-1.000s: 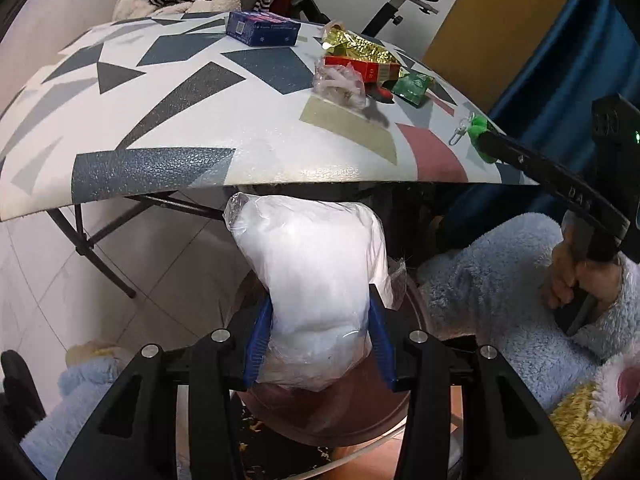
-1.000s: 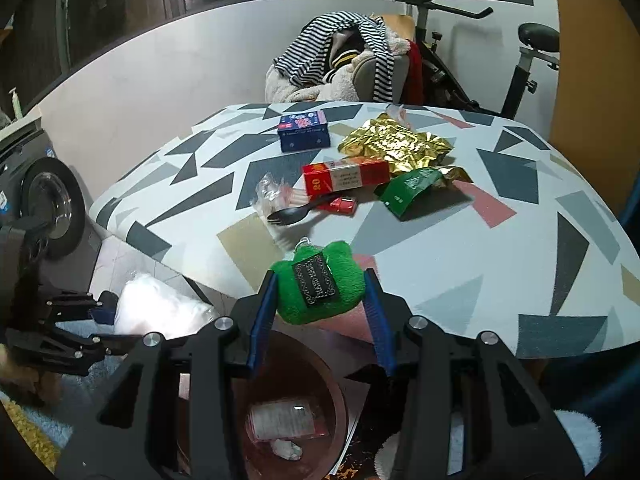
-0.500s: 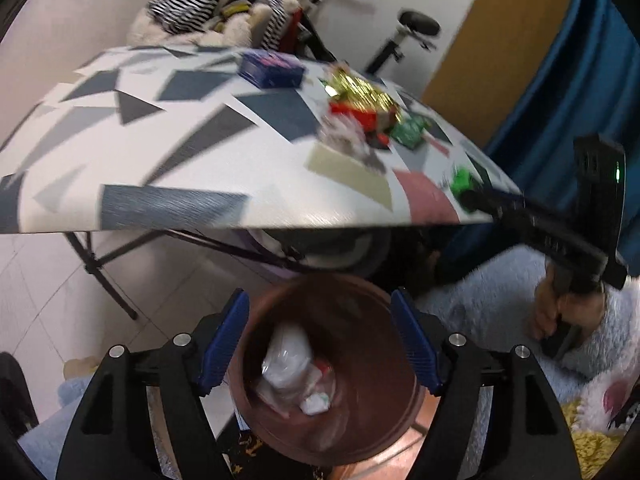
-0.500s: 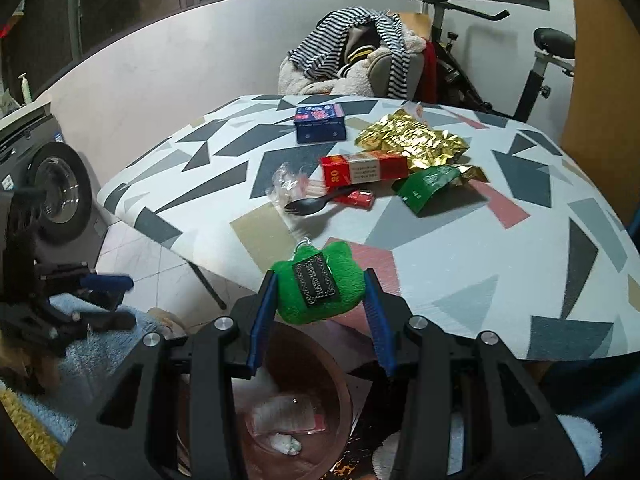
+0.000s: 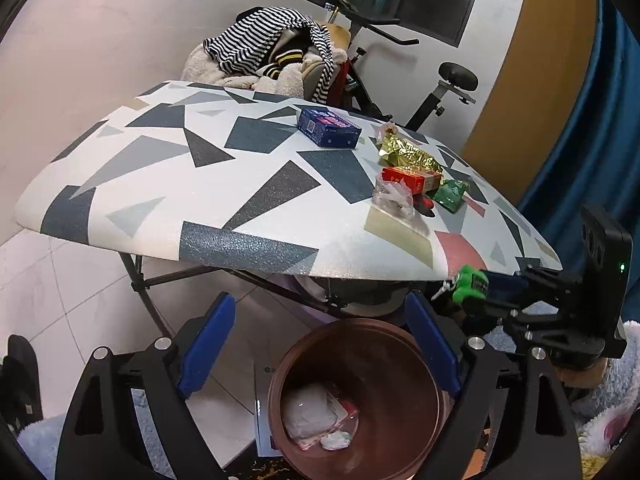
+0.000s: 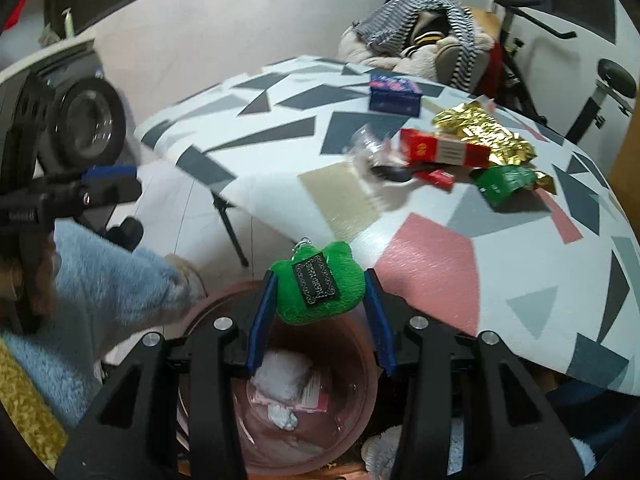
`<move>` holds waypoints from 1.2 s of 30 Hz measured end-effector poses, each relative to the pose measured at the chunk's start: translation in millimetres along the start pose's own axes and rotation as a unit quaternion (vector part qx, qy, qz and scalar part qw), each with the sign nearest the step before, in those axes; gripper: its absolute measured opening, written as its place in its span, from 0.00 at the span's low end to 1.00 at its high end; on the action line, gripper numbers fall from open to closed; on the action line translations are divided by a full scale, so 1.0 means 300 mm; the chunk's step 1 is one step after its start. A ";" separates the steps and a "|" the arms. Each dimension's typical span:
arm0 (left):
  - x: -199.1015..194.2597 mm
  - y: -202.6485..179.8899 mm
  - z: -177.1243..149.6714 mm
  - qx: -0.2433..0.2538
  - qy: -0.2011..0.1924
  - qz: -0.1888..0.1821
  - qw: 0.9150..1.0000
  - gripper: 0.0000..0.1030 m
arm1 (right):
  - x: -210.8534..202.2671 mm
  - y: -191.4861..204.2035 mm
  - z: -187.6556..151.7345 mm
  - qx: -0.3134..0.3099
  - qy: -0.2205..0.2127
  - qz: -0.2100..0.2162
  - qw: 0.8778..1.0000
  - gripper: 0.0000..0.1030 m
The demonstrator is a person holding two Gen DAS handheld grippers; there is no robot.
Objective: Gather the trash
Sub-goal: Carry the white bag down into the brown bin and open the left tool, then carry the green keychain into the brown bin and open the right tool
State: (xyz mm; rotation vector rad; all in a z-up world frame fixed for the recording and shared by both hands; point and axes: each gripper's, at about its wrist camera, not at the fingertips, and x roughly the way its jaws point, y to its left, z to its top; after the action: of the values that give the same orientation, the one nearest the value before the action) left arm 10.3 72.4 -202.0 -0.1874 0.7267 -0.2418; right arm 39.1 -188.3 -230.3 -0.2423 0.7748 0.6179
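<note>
Left wrist view: the left gripper (image 5: pixel 320 344) hangs over a brown bin (image 5: pixel 424 364) below the table (image 5: pixel 240 184) edge. Its jaws have just been opening and stand wide apart with nothing between them. A white bag (image 5: pixel 308 410) lies in the bin among wrappers that are hard to make out.

Right wrist view: the right gripper (image 6: pixel 320 312) is clamped on a green plush (image 6: pixel 318 290) above the bin (image 6: pixel 360 364). The picture is blurred, and the gripper hides part of the bin.

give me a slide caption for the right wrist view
Right gripper holds a green plush keychain above the brown bin beside the patterned table.
</note>
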 end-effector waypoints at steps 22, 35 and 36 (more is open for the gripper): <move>0.003 -0.007 -0.002 0.006 -0.002 0.014 1.000 0.82 | 0.034 -0.027 -0.056 0.005 0.054 -0.011 0.998 0.71; 0.022 -0.013 0.005 0.012 0.012 0.029 0.999 0.82 | -0.015 -0.092 -0.026 0.047 0.014 -0.030 0.998 0.94; 0.021 -0.009 0.011 0.011 0.011 0.031 0.999 0.82 | -0.020 -0.098 -0.020 0.051 0.009 -0.031 0.998 0.94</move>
State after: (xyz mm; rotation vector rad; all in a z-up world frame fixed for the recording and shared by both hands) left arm 16.7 68.4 -202.8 -0.1401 0.7505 -0.1926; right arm 50.1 -216.9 -230.7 -0.1766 0.8113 0.5170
